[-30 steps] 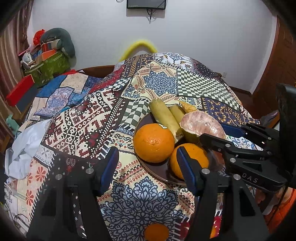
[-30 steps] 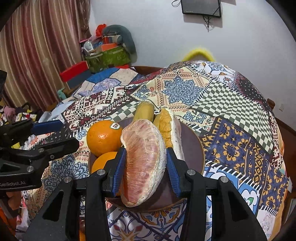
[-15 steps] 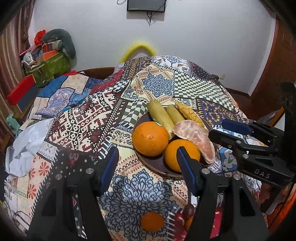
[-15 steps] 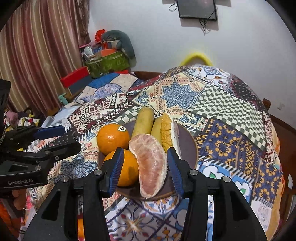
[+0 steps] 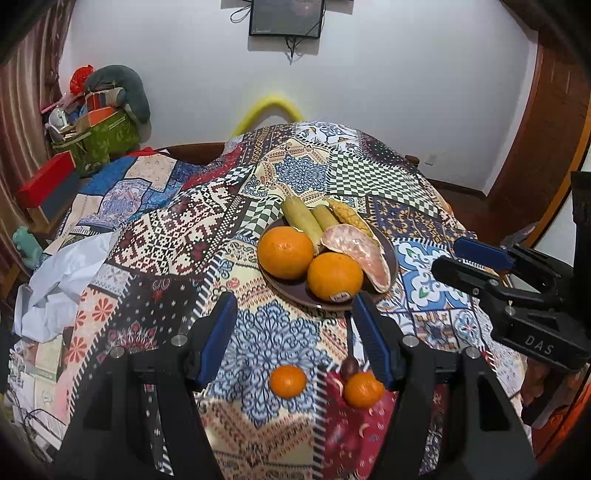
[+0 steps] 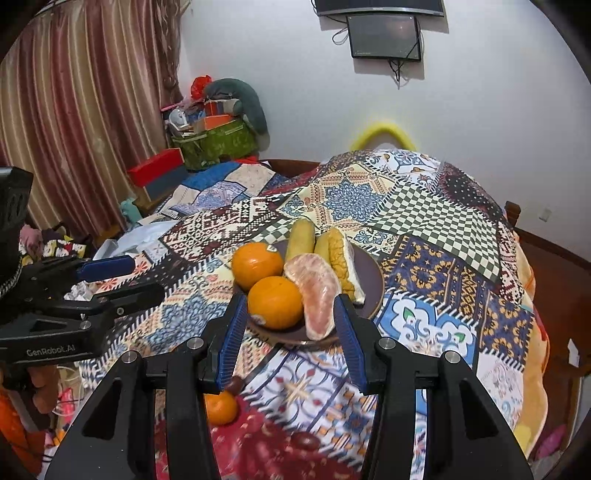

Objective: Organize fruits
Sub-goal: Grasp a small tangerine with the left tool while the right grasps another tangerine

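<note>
Right gripper, jaws spread and empty, drawn back from the dark plate; a second ago the same jaws were closed on the pomelo segment, which now lies released on the plate, leaning against the nearer orange. Left gripper, also spread and holding nothing, has likewise pulled away, so that more of the cloth lies in front of it than a second ago. The placement of this piece therefore appears complete. On the plate, the farther orange touches the nearer one; behind them lie two yellow-green fruits and a yellow peeled wedge. Still off the plate, on the near part of the cloth, are two small mandarins and a dark round fruit that touches the right-hand mandarin; these are probably the next items to collect. The surface is a patchwork-printed cloth draped over a rounded table. Beyond it: a white wall with a mounted screen, a striped curtain, and a green box of clutter in the corner.
</note>
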